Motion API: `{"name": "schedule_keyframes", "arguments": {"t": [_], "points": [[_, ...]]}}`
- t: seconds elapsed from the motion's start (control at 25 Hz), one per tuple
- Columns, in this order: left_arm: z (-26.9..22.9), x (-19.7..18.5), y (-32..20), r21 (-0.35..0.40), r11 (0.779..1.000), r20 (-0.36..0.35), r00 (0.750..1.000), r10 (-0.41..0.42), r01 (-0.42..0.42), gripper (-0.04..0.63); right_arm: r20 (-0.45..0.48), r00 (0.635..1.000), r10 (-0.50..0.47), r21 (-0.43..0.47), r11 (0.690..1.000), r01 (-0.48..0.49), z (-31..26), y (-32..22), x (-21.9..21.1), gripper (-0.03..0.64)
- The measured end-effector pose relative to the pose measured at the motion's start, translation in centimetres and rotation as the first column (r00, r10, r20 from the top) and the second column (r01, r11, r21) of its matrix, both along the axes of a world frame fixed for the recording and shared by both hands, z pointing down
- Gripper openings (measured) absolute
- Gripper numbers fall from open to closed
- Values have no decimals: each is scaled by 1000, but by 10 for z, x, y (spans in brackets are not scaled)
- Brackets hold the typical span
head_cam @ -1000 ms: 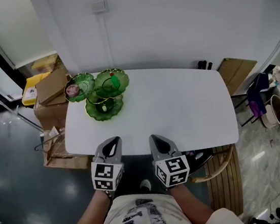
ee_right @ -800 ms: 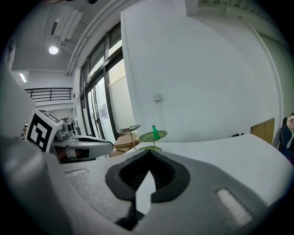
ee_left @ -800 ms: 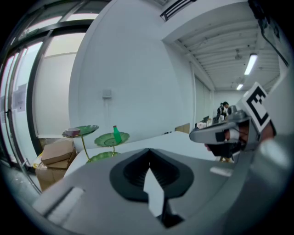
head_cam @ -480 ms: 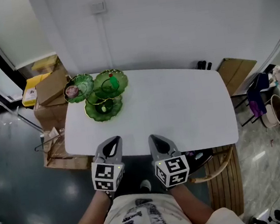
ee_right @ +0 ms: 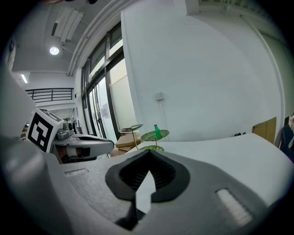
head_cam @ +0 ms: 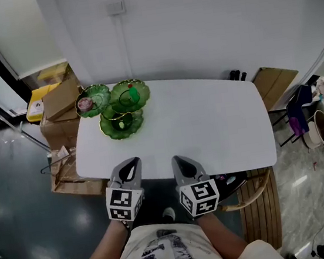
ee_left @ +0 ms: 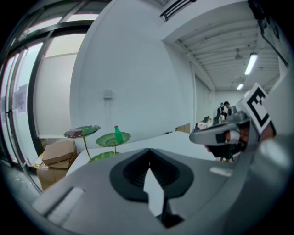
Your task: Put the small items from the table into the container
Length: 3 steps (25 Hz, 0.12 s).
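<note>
A green stand of three leaf-shaped dishes (head_cam: 116, 105) sits at the far left corner of the white table (head_cam: 209, 125). A small green bottle (head_cam: 133, 92) stands upright on one dish, a pinkish item (head_cam: 85, 102) lies in the left dish, and a small yellow item (head_cam: 120, 124) lies in the lowest. My left gripper (head_cam: 130, 165) and right gripper (head_cam: 180, 160) hover side by side at the table's near edge, both shut and empty. The left gripper view shows its closed jaws (ee_left: 149, 152) pointing toward the stand (ee_left: 112, 137). The right gripper view shows the same (ee_right: 148, 153), with the bottle (ee_right: 156, 131) far ahead.
Cardboard boxes (head_cam: 57, 101) and a yellow box (head_cam: 37, 101) are stacked on the floor left of the table. A wooden chair (head_cam: 259, 196) stands at the near right corner. Flat cardboard (head_cam: 274, 84) leans by the white wall behind the table.
</note>
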<state>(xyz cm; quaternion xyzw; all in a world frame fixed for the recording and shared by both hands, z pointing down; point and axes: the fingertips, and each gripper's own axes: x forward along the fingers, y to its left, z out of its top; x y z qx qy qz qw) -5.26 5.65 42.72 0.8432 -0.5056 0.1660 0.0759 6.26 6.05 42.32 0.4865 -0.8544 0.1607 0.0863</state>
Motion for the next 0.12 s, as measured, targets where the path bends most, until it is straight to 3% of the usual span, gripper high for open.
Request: {"name": "schedule_keyframes", "arguments": {"t": [0.12], "points": [[-1, -2, 0, 0, 1000, 0, 1000, 0, 0, -11, 0, 1000, -2, 0, 1000, 2, -1, 0, -2, -3]]}}
